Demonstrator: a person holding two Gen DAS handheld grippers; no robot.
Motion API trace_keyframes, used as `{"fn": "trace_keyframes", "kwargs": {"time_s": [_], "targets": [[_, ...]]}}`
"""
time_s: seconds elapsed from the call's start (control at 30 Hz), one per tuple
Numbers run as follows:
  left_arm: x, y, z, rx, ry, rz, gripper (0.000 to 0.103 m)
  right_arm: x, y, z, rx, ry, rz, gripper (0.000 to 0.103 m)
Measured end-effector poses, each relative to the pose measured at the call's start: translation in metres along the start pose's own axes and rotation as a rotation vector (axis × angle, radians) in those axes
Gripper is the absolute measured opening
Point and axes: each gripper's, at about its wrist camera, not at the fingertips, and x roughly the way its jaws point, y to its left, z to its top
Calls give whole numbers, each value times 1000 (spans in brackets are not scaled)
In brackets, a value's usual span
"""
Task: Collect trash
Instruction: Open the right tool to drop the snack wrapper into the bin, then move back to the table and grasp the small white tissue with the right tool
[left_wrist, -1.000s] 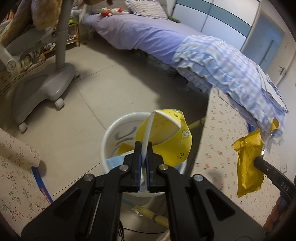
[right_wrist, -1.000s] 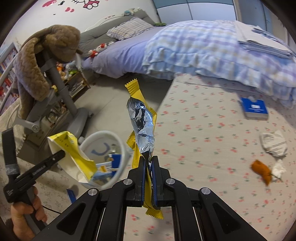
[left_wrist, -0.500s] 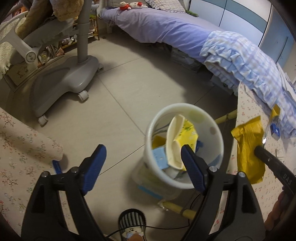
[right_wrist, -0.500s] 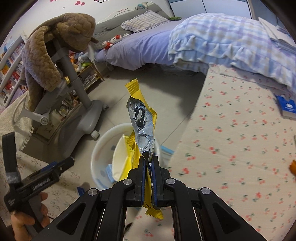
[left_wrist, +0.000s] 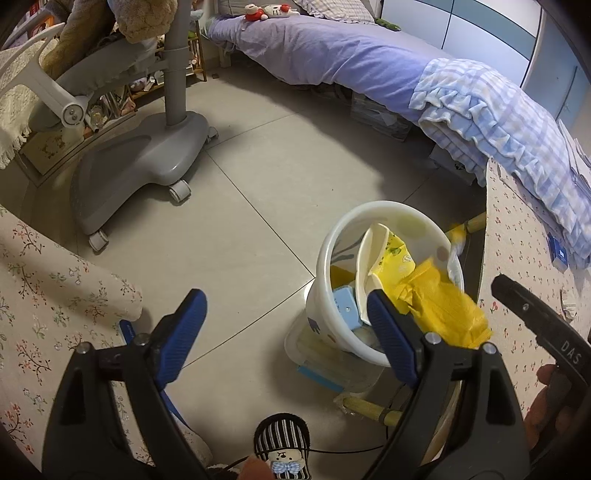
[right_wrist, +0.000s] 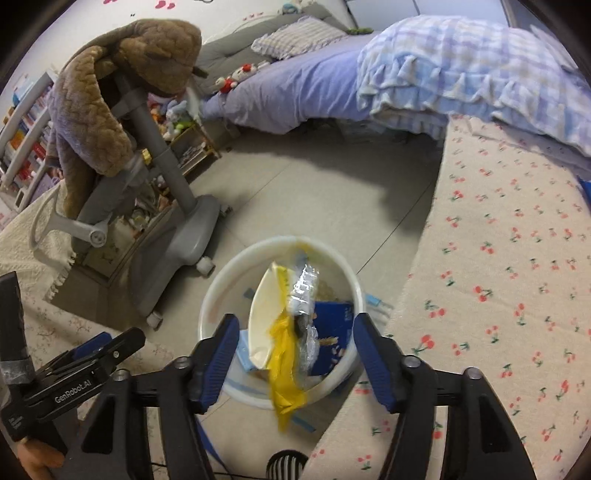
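Both tongs stand open over the white bin (right_wrist: 221, 280) on the floor, jaws still widening. The right tongs (right_wrist: 291, 354) have nothing pressed by their blue pads (right_wrist: 218, 358): the yellow wrapper (right_wrist: 284, 373), its crinkled silver lining showing, hangs blurred in the gap between them, apparently dropping, its lower end across the bin's near rim. The left tongs (left_wrist: 280, 325) hold nothing either; their right pad sits in front of the bin's near wall.

To finish this drop cleanly, the right tongs would best stay centred above the bin mouth until the wrapper clears the rim, since thin foil film is light and could catch on the edge or slide outside. A nudge inward may be needed if it drapes there.

Just beyond the pads, the bin is smooth, round plastic, and already holds a folded yellow-and-white carton (left_wrist: 380, 258) and a blue box (right_wrist: 332, 325). To the right of the right tongs runs a cloth printed with cherries (right_wrist: 517, 295), soft and flat. Farther off, left of both tongs, a grey chair base (left_wrist: 147, 166) on castors stands on matt floor tiles; beyond it lies a bed (left_wrist: 332, 55) with a ruffled checked blanket (right_wrist: 461, 74).
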Motion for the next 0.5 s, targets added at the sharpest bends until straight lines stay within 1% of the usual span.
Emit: {"fn": "trace_keyframes", "kwargs": {"time_s": [0.17, 0.3, 0.4, 0.5], "targets": [[-4, -4, -1, 3, -8, -14, 92, -15, -7, 0, -2, -11, -28, 66], [-6, -12, -2, 6, 2, -47, 92, -32, -14, -2, -27, -22, -82, 67], [-9, -22, -2, 9, 5, -69, 93, -47, -27, -4, -29, -25, -111, 67], [-13, -36, -2, 21, 3, -91, 97, -68, -47, -4, -13, -34, -148, 69]]}}
